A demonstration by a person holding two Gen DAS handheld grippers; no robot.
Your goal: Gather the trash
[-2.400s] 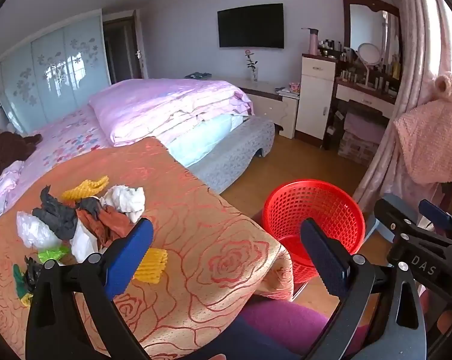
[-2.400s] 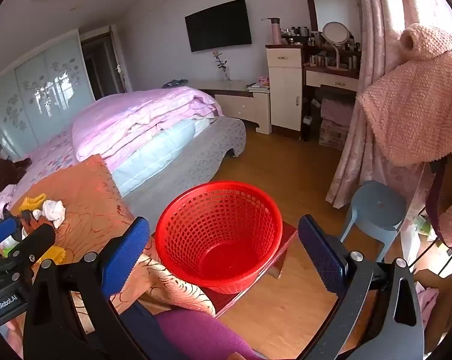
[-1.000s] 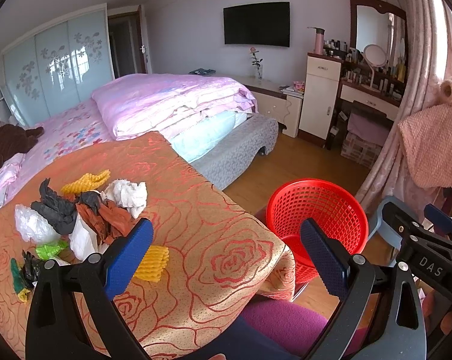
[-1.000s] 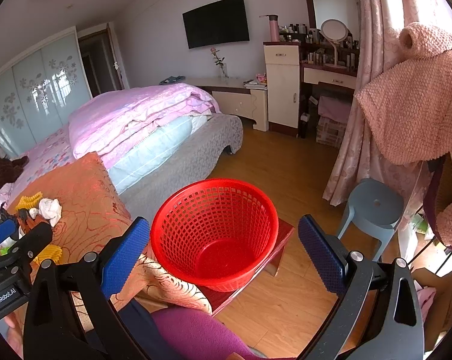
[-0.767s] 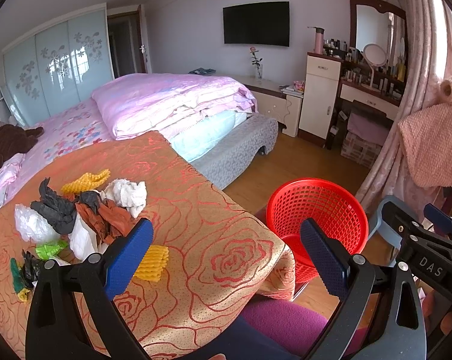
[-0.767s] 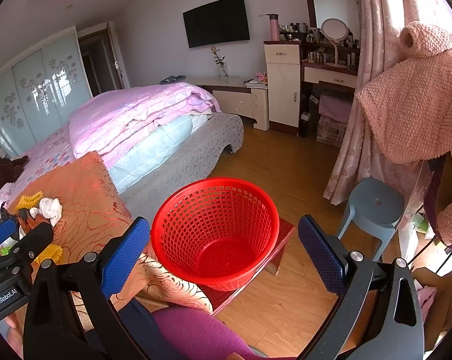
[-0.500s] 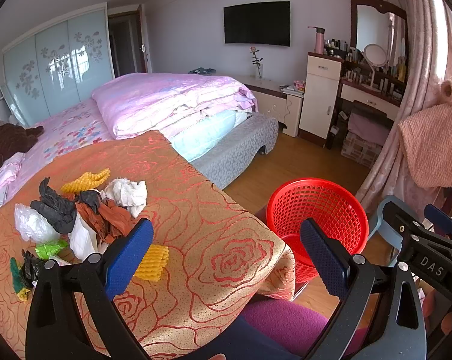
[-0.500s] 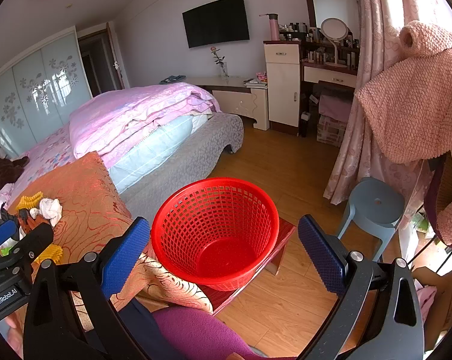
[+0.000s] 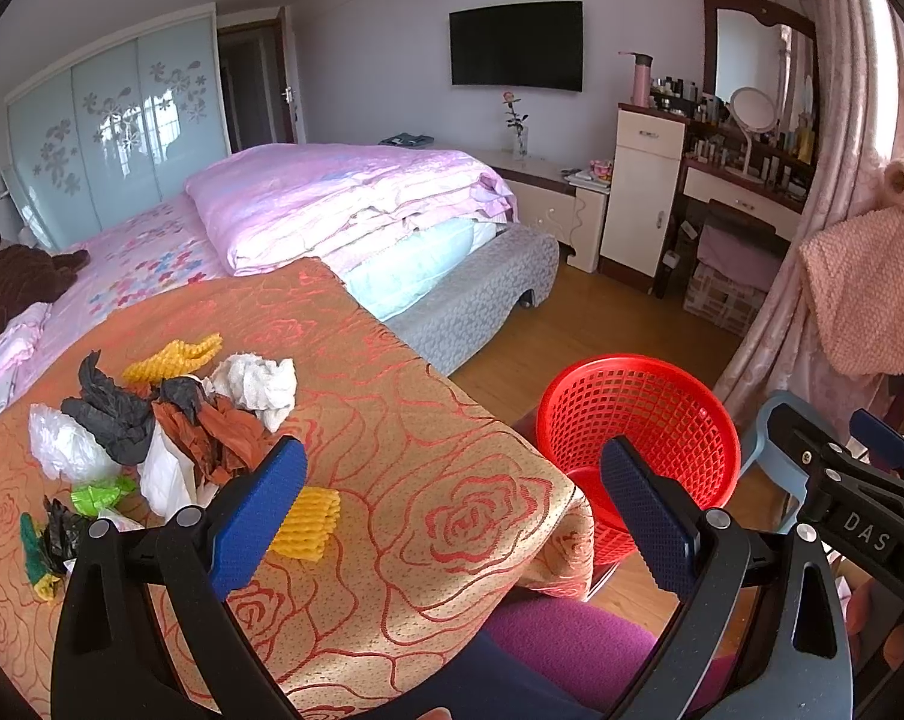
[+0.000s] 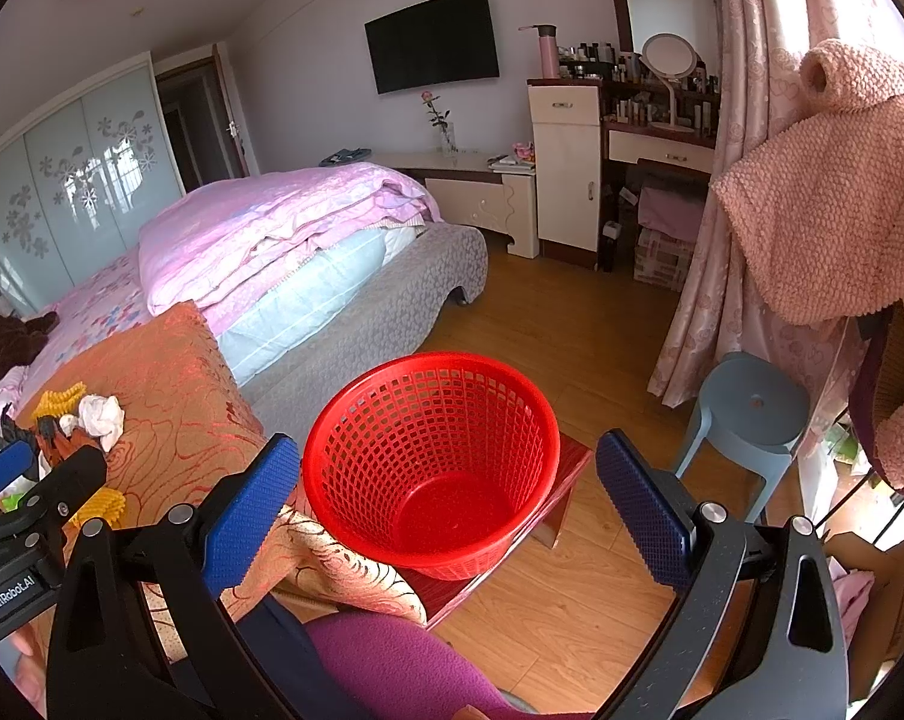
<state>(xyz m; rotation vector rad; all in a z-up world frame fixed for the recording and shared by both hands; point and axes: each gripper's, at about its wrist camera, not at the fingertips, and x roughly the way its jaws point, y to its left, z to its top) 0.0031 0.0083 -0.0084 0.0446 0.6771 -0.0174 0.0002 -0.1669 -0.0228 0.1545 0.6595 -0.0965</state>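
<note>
A pile of trash (image 9: 170, 420) lies on the orange rose-patterned tablecloth (image 9: 428, 468): crumpled white paper (image 9: 257, 384), black and rust-brown scraps, a white bag, green bits and yellow foam netting (image 9: 308, 522). An empty red mesh basket (image 10: 431, 456) stands on a low red stool right of the table; it also shows in the left wrist view (image 9: 643, 420). My left gripper (image 9: 452, 516) is open and empty above the table's near edge. My right gripper (image 10: 449, 504) is open and empty above the basket.
A bed with pink bedding (image 9: 344, 204) stands behind the table. A grey plastic stool (image 10: 745, 414), a pink curtain (image 10: 751, 180) and a hanging pink sweater (image 10: 823, 192) are at the right. A dresser (image 10: 571, 180) stands at the far wall. Wooden floor (image 10: 571, 324) lies between.
Both grippers have stayed open and have barely shifted; the view has only drifted slightly. The trash and the basket have not moved.
</note>
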